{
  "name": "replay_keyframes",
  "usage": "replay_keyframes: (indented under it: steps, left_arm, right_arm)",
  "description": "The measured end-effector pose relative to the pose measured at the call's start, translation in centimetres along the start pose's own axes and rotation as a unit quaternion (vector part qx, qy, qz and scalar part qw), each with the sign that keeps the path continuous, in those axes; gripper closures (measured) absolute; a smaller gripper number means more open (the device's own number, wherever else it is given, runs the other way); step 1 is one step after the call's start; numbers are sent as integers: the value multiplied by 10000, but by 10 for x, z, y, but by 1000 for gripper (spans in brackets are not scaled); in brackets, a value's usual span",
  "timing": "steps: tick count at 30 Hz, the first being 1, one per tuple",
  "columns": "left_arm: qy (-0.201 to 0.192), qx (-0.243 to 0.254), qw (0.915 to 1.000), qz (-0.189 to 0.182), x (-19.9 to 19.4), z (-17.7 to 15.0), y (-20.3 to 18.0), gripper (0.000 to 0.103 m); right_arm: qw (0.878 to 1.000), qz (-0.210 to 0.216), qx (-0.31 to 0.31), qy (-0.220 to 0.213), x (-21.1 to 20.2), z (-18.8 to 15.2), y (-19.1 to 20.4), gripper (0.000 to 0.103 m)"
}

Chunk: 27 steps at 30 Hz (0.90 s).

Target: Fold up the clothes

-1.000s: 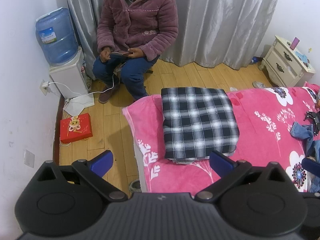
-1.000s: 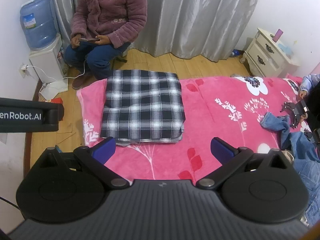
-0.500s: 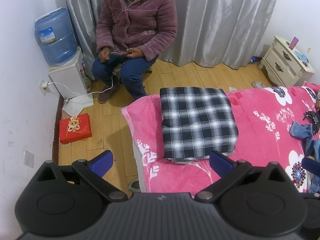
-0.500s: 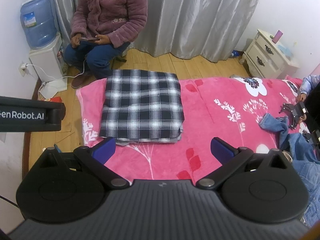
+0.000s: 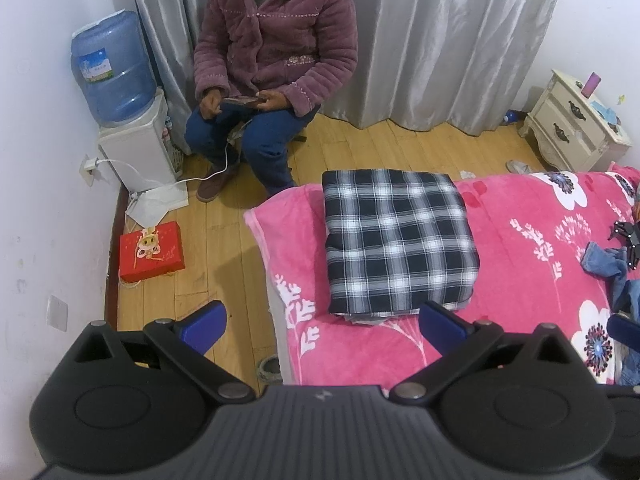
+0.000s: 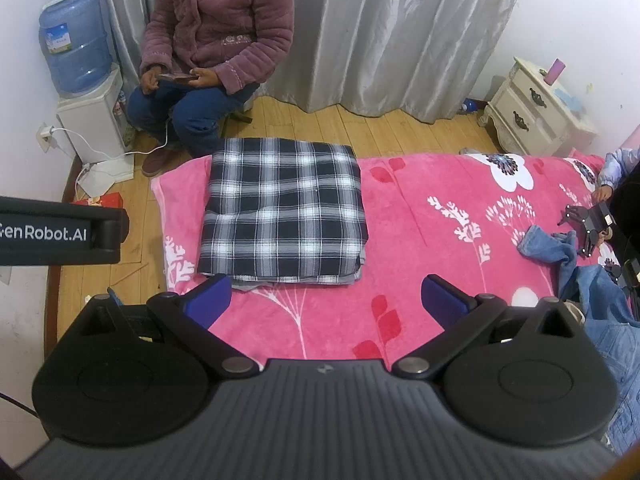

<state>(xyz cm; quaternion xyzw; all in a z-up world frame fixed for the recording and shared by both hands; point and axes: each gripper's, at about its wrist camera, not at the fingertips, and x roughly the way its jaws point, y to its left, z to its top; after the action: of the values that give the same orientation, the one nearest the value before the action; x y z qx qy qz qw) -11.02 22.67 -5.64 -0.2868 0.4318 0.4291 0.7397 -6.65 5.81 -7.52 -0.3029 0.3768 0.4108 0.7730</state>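
A folded black-and-white plaid garment (image 5: 398,242) lies flat on the pink floral blanket (image 5: 528,248) near the bed's left end; it also shows in the right wrist view (image 6: 282,212). My left gripper (image 5: 322,322) is open and empty, held above the bed's near-left corner, short of the plaid stack. My right gripper (image 6: 326,300) is open and empty above the pink blanket (image 6: 424,216), just in front of the stack. Blue denim clothing (image 6: 592,280) lies crumpled at the bed's right side, also seen in the left wrist view (image 5: 604,260).
A seated person in a purple jacket (image 5: 276,60) holds a phone beyond the bed. A water dispenser (image 5: 120,120) and red box (image 5: 152,250) stand at the left wall. A white nightstand (image 6: 540,112) is at back right. Another person's hand and gripper (image 6: 592,220) are at the right edge.
Both grippers have shifted only slightly; the view has drifted a little. The plaid stack has not moved, and both grippers stay open.
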Motion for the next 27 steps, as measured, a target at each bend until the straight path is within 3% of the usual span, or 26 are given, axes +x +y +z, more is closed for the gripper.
replay_keyframes:
  steps: [27]
  left_arm:
    - [88,-58,9999,7,4,0,3,0]
  right_arm:
    - [9999,38,-54,76,3,0,6,1]
